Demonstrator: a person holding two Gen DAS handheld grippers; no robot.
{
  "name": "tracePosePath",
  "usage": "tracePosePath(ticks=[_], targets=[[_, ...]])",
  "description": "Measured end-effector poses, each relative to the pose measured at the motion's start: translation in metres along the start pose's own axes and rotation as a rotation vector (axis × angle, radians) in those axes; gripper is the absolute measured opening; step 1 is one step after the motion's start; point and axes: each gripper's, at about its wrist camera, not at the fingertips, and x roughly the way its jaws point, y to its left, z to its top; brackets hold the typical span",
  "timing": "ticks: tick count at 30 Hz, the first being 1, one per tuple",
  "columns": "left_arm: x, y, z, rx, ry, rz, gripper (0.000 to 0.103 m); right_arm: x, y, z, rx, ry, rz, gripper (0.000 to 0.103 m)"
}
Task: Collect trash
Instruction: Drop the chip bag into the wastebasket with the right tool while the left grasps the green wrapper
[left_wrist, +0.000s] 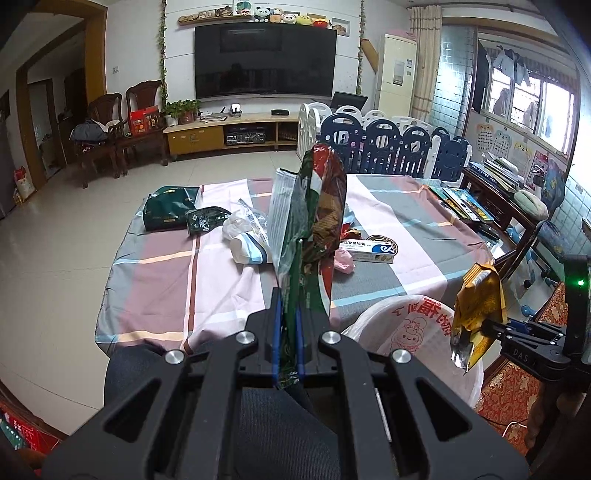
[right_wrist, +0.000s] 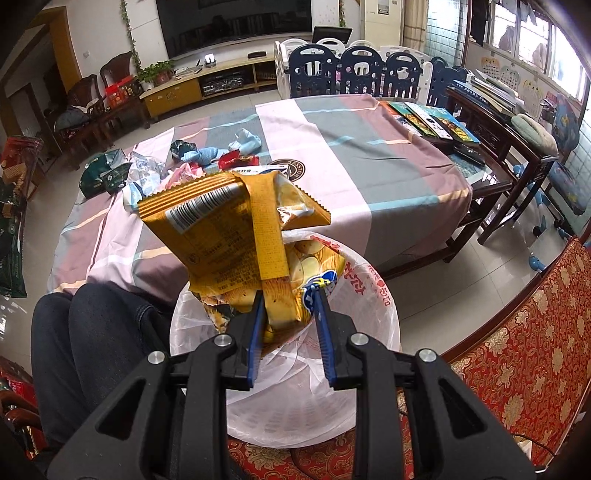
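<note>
My left gripper (left_wrist: 289, 295) is shut on a tall green and red snack wrapper (left_wrist: 317, 199), which stands upright over the near edge of the cloth-covered table (left_wrist: 166, 266). My right gripper (right_wrist: 288, 295) is shut on a bundle of yellow snack wrappers (right_wrist: 221, 236) and holds it just above a bin lined with a white plastic bag (right_wrist: 369, 295). In the left wrist view the bin (left_wrist: 402, 325) is at the lower right, and the yellow wrappers (left_wrist: 478, 306) hang over it. On the table lie dark green packets (left_wrist: 166, 210), a crumpled clear wrapper (left_wrist: 247, 229), an ointment box (left_wrist: 365, 251) and a pink wrapper (left_wrist: 343, 260).
A person's legs in dark trousers (right_wrist: 92, 332) are beside the bin, against the table's near edge. Picture books (right_wrist: 428, 118) lie on the table's far right corner. A red patterned seat (right_wrist: 517, 350) is to the right of the bin, and wooden chairs stand beyond it.
</note>
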Motion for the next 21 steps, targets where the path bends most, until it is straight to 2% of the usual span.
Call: tracePosePath(ticks=[12, 13, 15, 16, 17, 19, 21], targets=[[0.003, -0.004, -0.002, 0.009, 0.016, -0.016, 0.008, 0.034, 0.0, -0.017, -0.007, 0.122, -0.046, 0.03], [0.003, -0.005, -0.002, 0.009, 0.017, -0.017, 0.008, 0.037, 0.001, -0.018, -0.014, 0.135, -0.056, 0.034], [0.004, -0.005, -0.003, 0.01, 0.019, -0.02, 0.008, 0.044, 0.004, -0.022, -0.033, 0.173, -0.074, 0.052], [0.004, -0.005, -0.003, 0.011, 0.02, -0.02, 0.008, 0.047, 0.005, -0.024, -0.038, 0.188, -0.082, 0.067], [0.004, -0.005, -0.003, 0.012, 0.02, -0.02, 0.008, 0.049, 0.005, -0.024, -0.036, 0.189, -0.085, 0.078], [0.004, -0.006, -0.003, 0.011, 0.021, -0.02, 0.008, 0.048, 0.003, -0.024, -0.023, 0.184, -0.087, 0.083], [0.004, -0.006, -0.004, 0.012, 0.021, -0.02, 0.008, 0.047, 0.001, -0.023, -0.006, 0.179, -0.08, 0.084]])
